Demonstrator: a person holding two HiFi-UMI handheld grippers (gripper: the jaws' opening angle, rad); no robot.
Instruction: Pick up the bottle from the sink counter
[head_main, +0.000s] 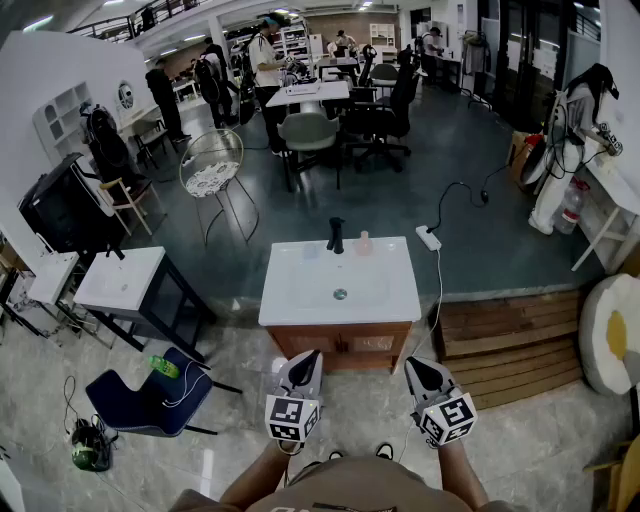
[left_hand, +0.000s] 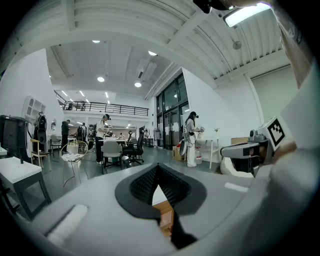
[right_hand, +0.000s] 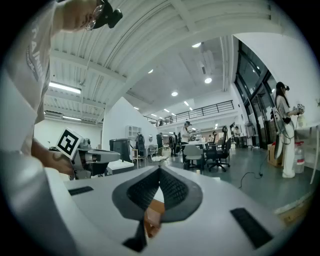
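In the head view a small pinkish bottle (head_main: 364, 243) stands at the back of the white sink counter (head_main: 300, 305), just right of the black faucet (head_main: 336, 235). Both grippers hang in front of the counter, short of its wooden cabinet and well apart from the bottle. My left gripper (head_main: 308, 360) is shut and holds nothing. The right gripper (head_main: 414, 364) also has its jaws together and is empty. In the left gripper view the closed jaws (left_hand: 158, 169) cover the counter. The right gripper view shows the same closed jaws (right_hand: 160, 170). Neither gripper view shows the bottle.
A wooden stepped platform (head_main: 510, 345) lies right of the counter, with a power strip (head_main: 428, 238) and its cable behind it. At left stand a small white table (head_main: 120, 280) and a blue chair (head_main: 140, 400) bearing a green bottle (head_main: 163, 366). Further back are a wire chair (head_main: 212, 165) and people at desks.
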